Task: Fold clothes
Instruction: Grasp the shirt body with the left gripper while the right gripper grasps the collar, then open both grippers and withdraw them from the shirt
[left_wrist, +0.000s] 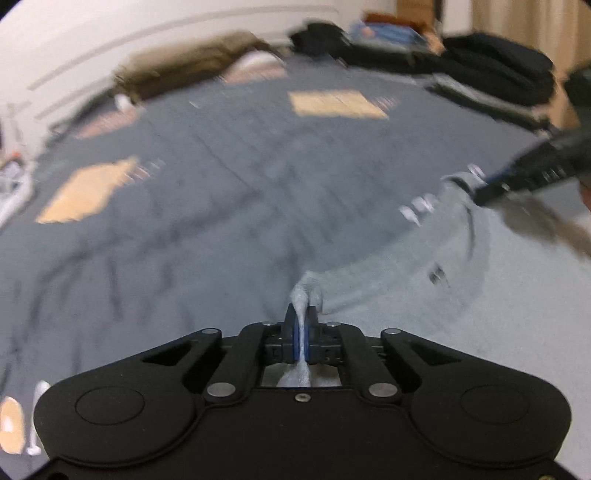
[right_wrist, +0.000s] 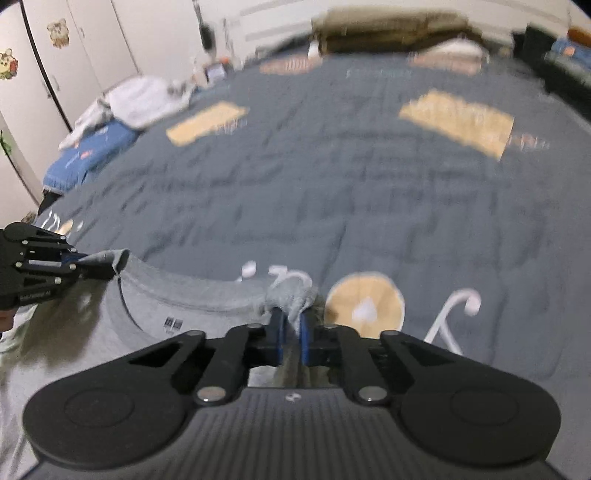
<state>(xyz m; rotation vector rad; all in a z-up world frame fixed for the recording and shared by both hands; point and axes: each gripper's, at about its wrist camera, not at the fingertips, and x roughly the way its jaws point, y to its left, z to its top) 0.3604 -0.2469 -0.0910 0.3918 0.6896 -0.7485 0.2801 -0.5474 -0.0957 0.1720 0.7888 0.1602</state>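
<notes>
A light grey T-shirt (left_wrist: 424, 266) (right_wrist: 92, 332) hangs stretched between both grippers above a dark grey bedspread (left_wrist: 221, 184) (right_wrist: 369, 192). My left gripper (left_wrist: 302, 314) is shut on a bunched bit of the shirt's top edge near the collar. My right gripper (right_wrist: 291, 317) is shut on another bunch of the same edge. The collar with its small label (right_wrist: 173, 324) curves between the two grips. In the left wrist view the right gripper (left_wrist: 491, 188) shows at the far right; in the right wrist view the left gripper (right_wrist: 99, 267) shows at the left. Both views are motion-blurred.
The bedspread carries tan patches (left_wrist: 336, 103) (right_wrist: 458, 122). Dark folded clothes (left_wrist: 498, 70) pile at the far right of the bed, a brown pillow (left_wrist: 192, 70) at the head. White and blue bedding (right_wrist: 110, 118) lies at the left by white wardrobe doors (right_wrist: 74, 55).
</notes>
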